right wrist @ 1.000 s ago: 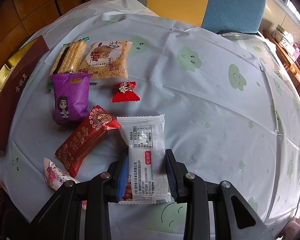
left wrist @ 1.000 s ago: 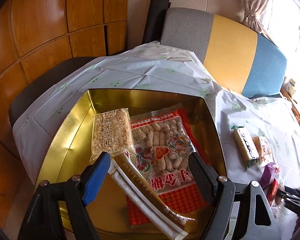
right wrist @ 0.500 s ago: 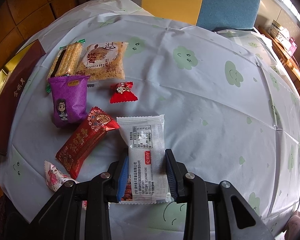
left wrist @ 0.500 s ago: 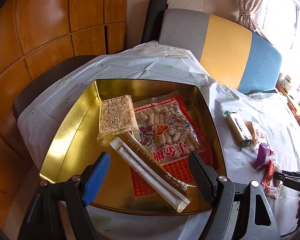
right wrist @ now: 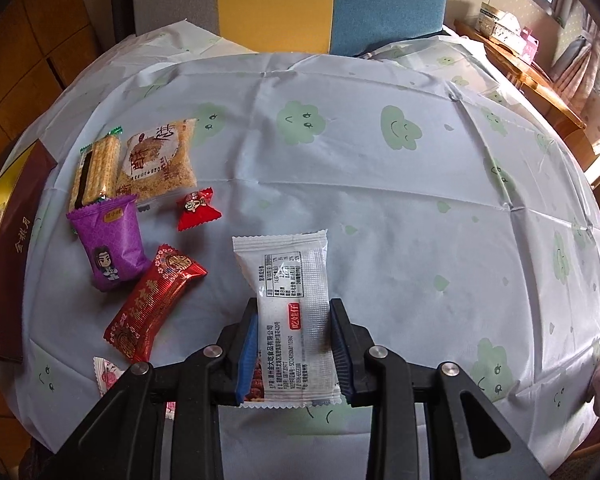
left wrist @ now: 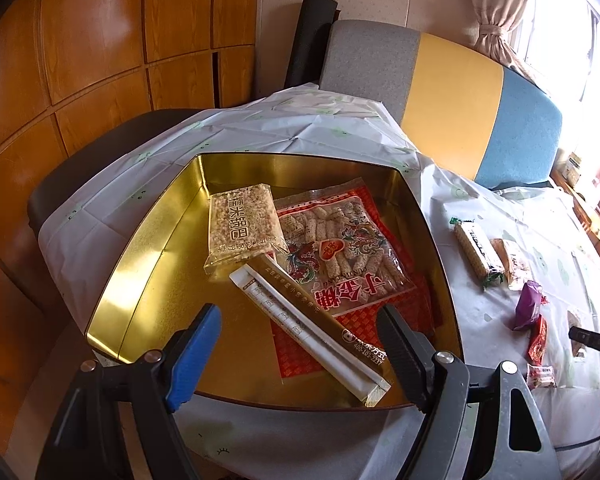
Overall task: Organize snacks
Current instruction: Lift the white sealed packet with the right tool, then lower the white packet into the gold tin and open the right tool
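the rice cracker pack [left wrist: 242, 222] in the gold tin reads "糯米锅巴". the red-printed bag [left wrist: 340, 248] beside it carries "小金糖". the long gold sachet [left wrist: 308, 328] shows the partial number "400-103-223". the white packet [right wrist: 290, 312] bears a red tag "亿佳仁" and a nutrition table too small to read. the maroon box wall [right wrist: 16, 256] reads "金秋月".

Two black hand-held grippers with coloured finger pads

The left hand-held gripper [left wrist: 300, 334] has one blue pad, one ribbed black pad and silver screws on angular black frames; the right hand-held gripper [right wrist: 294, 350] carries blue pads, ribbed, with matching silver screws.
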